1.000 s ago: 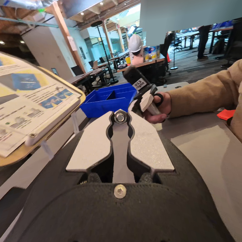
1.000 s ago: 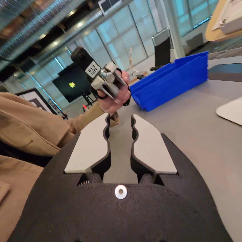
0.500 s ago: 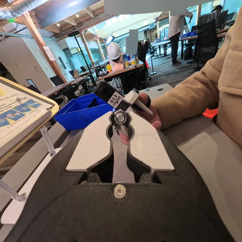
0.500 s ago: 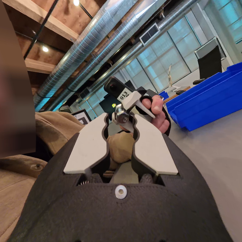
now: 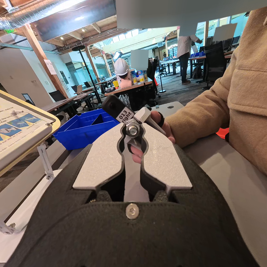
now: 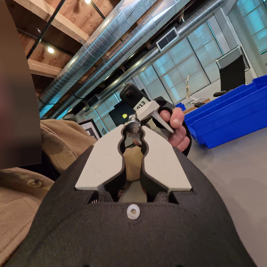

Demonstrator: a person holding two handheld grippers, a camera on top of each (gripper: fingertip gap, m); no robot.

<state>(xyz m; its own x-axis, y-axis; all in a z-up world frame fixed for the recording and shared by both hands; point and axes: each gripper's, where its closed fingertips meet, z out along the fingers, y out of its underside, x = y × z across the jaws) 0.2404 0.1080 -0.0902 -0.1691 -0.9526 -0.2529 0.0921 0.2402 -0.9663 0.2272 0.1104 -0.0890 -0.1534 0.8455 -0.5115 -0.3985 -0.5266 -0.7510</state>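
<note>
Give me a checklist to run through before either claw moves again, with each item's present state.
1. Left claw shut on the nut: ok, the nut sits between its tips.
2. Right claw closed around the bolt head: ok, as far as the right wrist view shows.
3. The two claws face each other along the bolt: ok, each camera looks at one end of it.
4. How far the nut is threaded on: cannot tell, the claws hide the shank.
5. Blue bin apart from both claws: ok, it stands farther off on the grey table.
</note>
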